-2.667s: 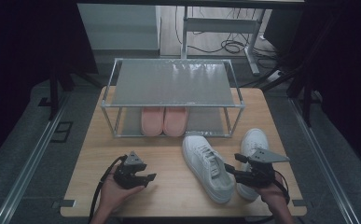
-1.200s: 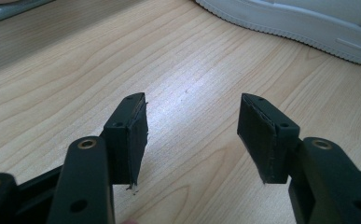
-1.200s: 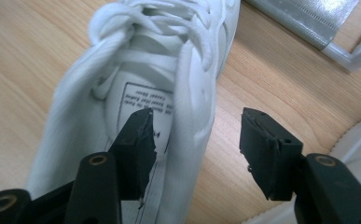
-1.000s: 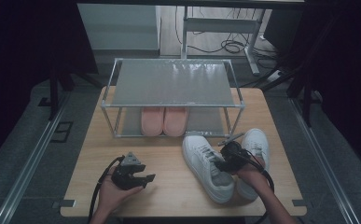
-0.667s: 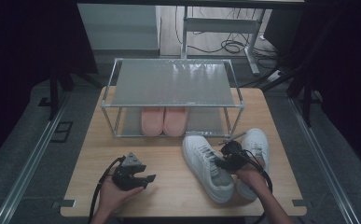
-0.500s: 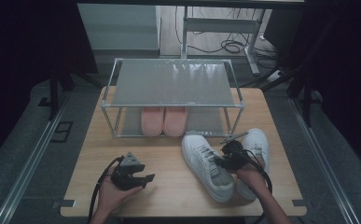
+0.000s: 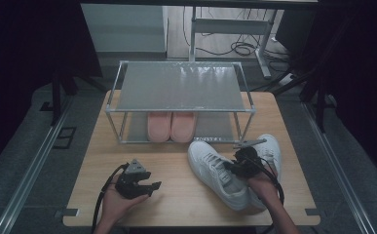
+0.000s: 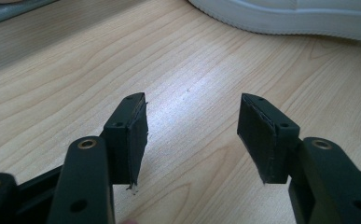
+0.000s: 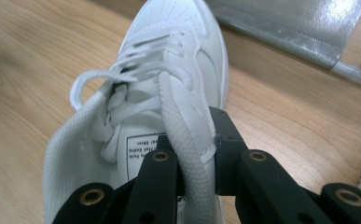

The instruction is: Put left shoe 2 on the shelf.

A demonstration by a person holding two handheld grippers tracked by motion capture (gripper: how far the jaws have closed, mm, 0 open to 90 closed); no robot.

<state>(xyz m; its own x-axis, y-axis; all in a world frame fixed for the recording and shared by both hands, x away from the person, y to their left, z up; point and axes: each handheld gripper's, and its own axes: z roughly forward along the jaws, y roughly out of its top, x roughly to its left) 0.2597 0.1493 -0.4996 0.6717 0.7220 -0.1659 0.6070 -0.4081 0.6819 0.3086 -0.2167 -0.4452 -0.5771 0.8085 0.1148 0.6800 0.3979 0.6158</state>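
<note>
My right gripper (image 9: 194, 175) is clamped on the side wall of a white sneaker (image 7: 215, 171), beside its opening, with a flat white lace (image 9: 180, 135) running down between the jaws and over the top of the gripper body. In the high view this gripper (image 7: 235, 168) sits at the sneaker's collar, my right hand (image 7: 263, 187) behind it near the front edge of the wooden table (image 7: 186, 195). The sneaker lies on the table right of centre, toe pointing toward the far left, heel toward me. A second white sneaker (image 7: 270, 151) stands just beside it on the right, partly hidden by my gripper and hand. My left gripper (image 8: 192, 133) has its jaws spread apart with nothing between them, held low over bare wood; the white sole edge of the sneaker (image 8: 290, 21) crosses the top of the left gripper view. In the high view the left gripper (image 7: 152, 186) rests in my left hand (image 7: 115, 202) at the front left of the table, well apart from the shoes. A metal two-tier shoe rack (image 7: 181, 87) stands at the far side of the table, with a pair of pink slippers (image 7: 171, 126) on its lower shelf.
</note>
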